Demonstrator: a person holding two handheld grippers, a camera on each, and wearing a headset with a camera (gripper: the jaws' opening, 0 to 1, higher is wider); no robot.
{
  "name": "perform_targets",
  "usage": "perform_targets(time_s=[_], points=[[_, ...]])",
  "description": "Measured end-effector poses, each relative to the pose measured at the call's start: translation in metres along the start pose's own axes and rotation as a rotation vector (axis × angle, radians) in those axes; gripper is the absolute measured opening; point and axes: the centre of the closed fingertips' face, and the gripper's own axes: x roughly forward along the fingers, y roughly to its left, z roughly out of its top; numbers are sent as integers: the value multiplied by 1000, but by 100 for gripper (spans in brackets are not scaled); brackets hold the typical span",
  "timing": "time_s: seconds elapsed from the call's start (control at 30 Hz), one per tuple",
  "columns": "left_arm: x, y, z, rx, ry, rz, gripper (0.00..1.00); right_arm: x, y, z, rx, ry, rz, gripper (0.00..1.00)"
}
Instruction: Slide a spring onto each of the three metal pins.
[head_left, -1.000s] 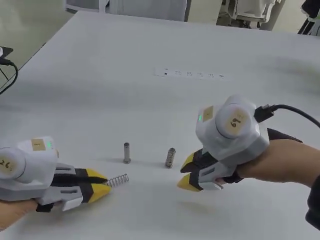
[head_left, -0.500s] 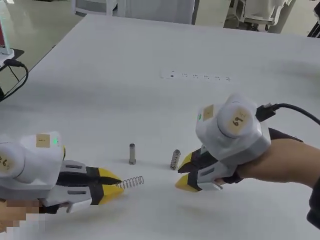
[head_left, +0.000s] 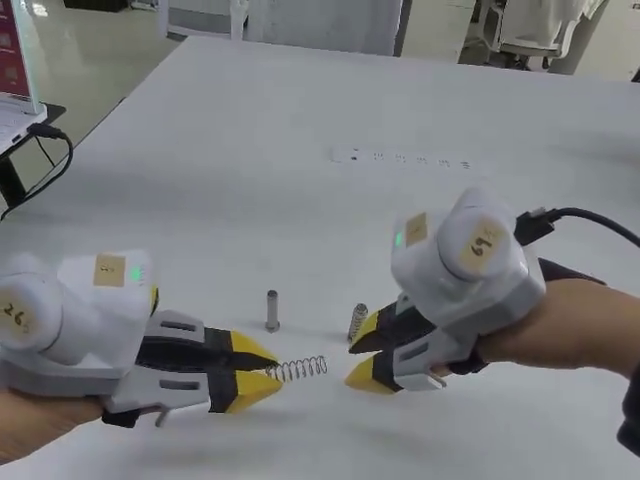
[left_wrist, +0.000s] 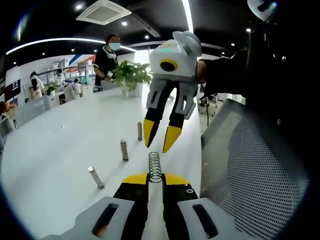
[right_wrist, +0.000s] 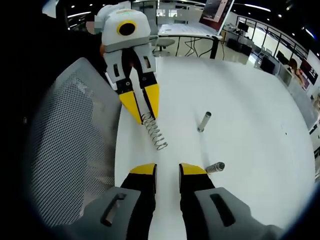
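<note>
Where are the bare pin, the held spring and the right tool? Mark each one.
bare pin (head_left: 272, 308): head view, middle of its upright shaft.
held spring (head_left: 302, 368): head view, middle coils.
right tool (head_left: 352, 363): head view, midway between its yellow tips.

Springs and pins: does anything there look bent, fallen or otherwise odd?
Nothing stands out. The left gripper holds one spring by its end, unbent; the bare pin stands upright, and a neighbouring pin already wears its spring.
</note>
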Motion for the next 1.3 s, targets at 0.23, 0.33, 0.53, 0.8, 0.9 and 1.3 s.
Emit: perform_targets(time_s=[0.23, 0.33, 0.53, 0.8, 0.9, 1.3], points=[[1, -6, 7, 22, 0, -15, 2, 1, 9, 6, -32, -8, 32, 15], [1, -8, 8, 27, 0, -19, 2, 2, 11, 8, -42, -13, 42, 15], [2, -13, 12, 39, 0, -32, 2, 3, 17, 12, -63, -20, 63, 15], [2, -16, 16, 53, -8, -34, 2, 3, 23, 16, -85, -32, 80, 12], [2, -16, 17, 56, -7, -33, 2, 3, 23, 16, -91, -35, 79, 10], [3, -14, 10, 43, -4, -29, 2, -4, 24, 22, -112, -44, 82, 9]])
